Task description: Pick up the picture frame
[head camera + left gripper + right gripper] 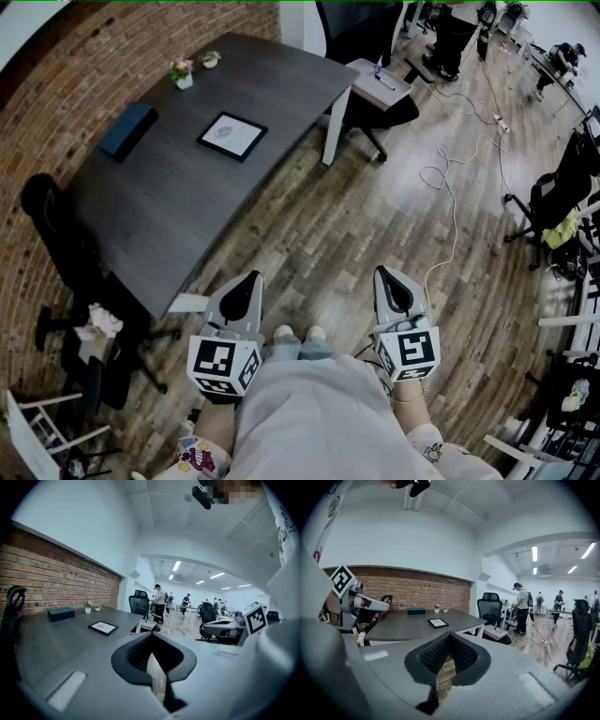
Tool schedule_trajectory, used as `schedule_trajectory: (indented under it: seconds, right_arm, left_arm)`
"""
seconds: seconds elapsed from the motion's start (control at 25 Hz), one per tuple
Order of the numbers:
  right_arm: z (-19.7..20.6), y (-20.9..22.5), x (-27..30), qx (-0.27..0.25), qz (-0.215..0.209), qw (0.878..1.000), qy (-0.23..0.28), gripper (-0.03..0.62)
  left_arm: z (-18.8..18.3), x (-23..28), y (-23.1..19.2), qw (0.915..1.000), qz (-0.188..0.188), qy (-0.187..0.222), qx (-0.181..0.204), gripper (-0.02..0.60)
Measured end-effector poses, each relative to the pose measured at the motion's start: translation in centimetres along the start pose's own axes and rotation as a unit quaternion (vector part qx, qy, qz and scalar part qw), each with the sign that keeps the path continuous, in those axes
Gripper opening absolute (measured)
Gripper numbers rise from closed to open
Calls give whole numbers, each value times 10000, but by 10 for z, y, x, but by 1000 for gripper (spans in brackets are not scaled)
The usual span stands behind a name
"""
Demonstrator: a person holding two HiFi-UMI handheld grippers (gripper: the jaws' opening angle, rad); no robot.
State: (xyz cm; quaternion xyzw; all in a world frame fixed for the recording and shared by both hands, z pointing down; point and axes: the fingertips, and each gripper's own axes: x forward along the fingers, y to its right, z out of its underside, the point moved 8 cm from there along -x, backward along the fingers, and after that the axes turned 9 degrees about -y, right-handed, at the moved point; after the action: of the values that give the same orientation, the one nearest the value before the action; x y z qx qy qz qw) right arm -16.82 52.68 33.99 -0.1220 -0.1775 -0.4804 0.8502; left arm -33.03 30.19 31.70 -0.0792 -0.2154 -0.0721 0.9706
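The picture frame (pixel 232 135), black-edged with a pale print, lies flat on the dark grey table (pixel 169 216). It also shows far off in the left gripper view (pixel 103 628) and the right gripper view (pixel 438 623). My left gripper (pixel 246 286) and right gripper (pixel 392 281) hang side by side in front of the person's body, over the wooden floor and well short of the table. Both are shut with nothing between the jaws, as the left gripper (pixel 151 638) and the right gripper (pixel 450 639) show close up.
On the table stand a dark blue box (pixel 127 129), a small potted plant (pixel 182 73) and a little white pot (pixel 211 59). Black office chairs stand at the table's left (pixel 56 244) and far end (pixel 366 47). Cables (pixel 450 178) trail over the floor. People stand in the background (pixel 160 603).
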Motion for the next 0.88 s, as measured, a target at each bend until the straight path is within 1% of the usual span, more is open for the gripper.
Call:
schedule_trajectory:
  seconds: [0.2, 0.28, 0.52, 0.56, 0.72, 0.88]
  right_arm:
    - [5, 9, -7, 111, -112, 9997, 182, 2]
    - [6, 13, -9, 175, -180, 9994, 218, 22]
    - [9, 17, -1, 369, -439, 9982, 198, 62]
    - [9, 19, 2, 394, -472, 9980, 178, 79]
    - [8, 27, 22, 542, -494, 9972, 165, 108]
    - [-1, 39, 49, 705, -449, 9963, 196, 134]
  left_arm:
    - [0, -2, 6, 9996, -194, 195, -16, 14]
    - [-1, -2, 8, 9994, -221, 265, -35, 40]
    - [-5, 3, 6, 9991, -302, 302, -36, 73]
    - [-7, 6, 4, 9991, -306, 299, -30, 78]
    - [-10, 27, -8, 9994, -206, 290, 54, 103]
    - [-27, 57, -29, 9993, -155, 322, 107, 120]
